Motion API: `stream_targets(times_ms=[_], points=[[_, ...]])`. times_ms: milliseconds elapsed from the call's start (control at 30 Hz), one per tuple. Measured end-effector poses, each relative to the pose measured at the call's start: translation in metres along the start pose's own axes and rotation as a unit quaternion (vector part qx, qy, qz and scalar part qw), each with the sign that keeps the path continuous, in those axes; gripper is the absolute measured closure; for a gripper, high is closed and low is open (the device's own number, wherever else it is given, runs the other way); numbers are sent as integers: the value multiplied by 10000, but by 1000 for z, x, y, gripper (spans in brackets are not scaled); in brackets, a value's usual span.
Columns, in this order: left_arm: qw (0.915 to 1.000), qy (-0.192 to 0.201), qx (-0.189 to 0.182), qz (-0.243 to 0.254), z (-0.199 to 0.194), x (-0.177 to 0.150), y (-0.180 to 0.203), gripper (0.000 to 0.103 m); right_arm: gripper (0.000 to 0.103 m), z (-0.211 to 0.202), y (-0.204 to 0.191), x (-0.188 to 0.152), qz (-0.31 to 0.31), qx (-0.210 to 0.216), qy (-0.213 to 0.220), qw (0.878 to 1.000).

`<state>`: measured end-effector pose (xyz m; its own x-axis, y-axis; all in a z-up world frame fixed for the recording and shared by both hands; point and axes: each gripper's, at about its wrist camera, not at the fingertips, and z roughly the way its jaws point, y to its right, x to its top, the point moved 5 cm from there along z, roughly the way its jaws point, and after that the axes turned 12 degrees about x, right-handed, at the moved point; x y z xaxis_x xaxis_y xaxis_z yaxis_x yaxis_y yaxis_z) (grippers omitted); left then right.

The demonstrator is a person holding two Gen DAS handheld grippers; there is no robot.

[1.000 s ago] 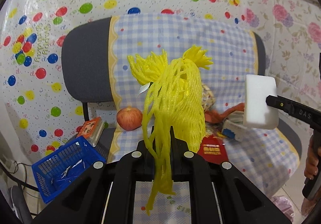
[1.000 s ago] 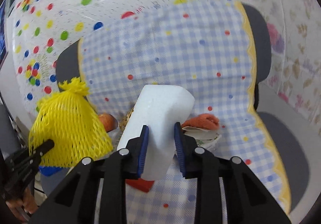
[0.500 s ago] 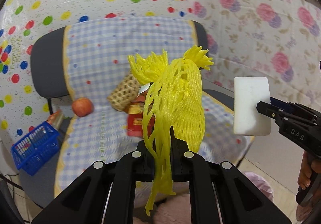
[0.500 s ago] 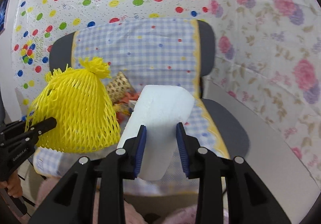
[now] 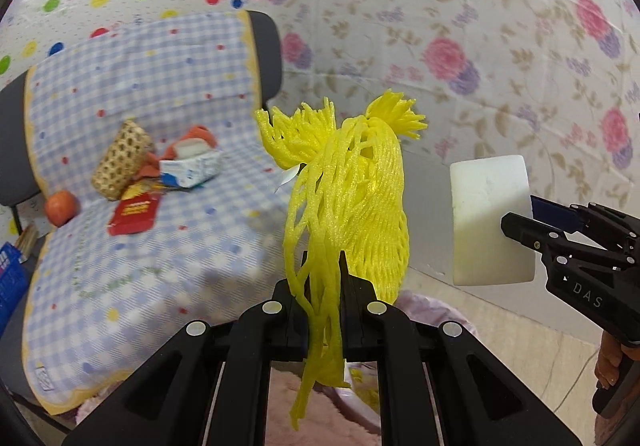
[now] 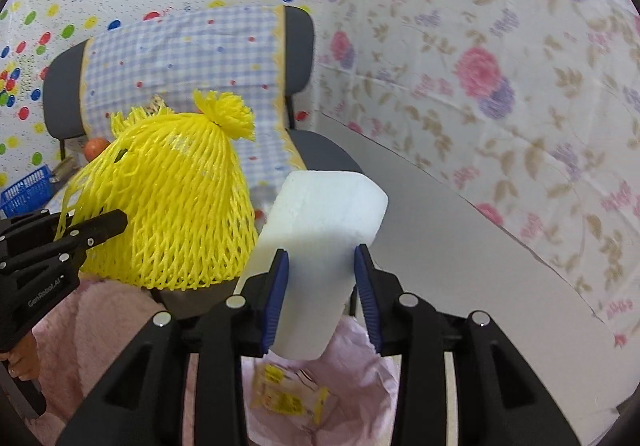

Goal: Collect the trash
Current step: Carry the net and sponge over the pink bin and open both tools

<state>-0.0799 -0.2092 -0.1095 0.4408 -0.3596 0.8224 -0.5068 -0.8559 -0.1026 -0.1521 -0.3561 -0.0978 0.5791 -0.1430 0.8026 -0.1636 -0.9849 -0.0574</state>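
Foam is carried in both grippers above a pink-lined trash bag (image 6: 360, 378) that opens just below the fingertips. In the left gripper (image 5: 323, 288) the jaws are nearly closed, pinched on the trailing strands of a yellow foam net (image 5: 352, 206), whose bulk stands above the fingers while loose ends hang below them. In the right gripper (image 6: 321, 278) a white foam block (image 6: 320, 246) sits between the blue pads; the jaws have just been opening, a gap shows beside the right pad, and whether the left pad presses on the block cannot be told. A yellow wrapper (image 6: 292, 400) is already seen in the bag, under the right fingers. The step in hand is judged to be the drop: each piece should be brought squarely over the bag's mouth before it is let go, and the net, being light and springy, should be lowered close to the mouth so that it is not caught on the rim. Room is limited near the bag: the two grippers are close side by side, and a grey table edge (image 6: 460, 230) runs to the right of the right fingers. Farther off, left of the left fingers, a chair (image 5: 264, 46) with a checked cover holds more litter, a red packet (image 5: 134, 212) and a white carton (image 5: 192, 168), beside an apple (image 5: 61, 208). Beyond the grippers, patterned sheeting (image 5: 480, 26) closes the space.
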Motion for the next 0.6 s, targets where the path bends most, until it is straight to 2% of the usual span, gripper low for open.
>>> stream_targets(times_ms=[267, 600], points=[[9992, -189, -245, 235, 6, -23, 40, 91, 68, -9, 21, -42, 174, -254, -254, 9992], [9967, -502, -388, 497, 28, -31, 65, 88, 67, 10, 36, -61, 328, -146, -520, 9980]])
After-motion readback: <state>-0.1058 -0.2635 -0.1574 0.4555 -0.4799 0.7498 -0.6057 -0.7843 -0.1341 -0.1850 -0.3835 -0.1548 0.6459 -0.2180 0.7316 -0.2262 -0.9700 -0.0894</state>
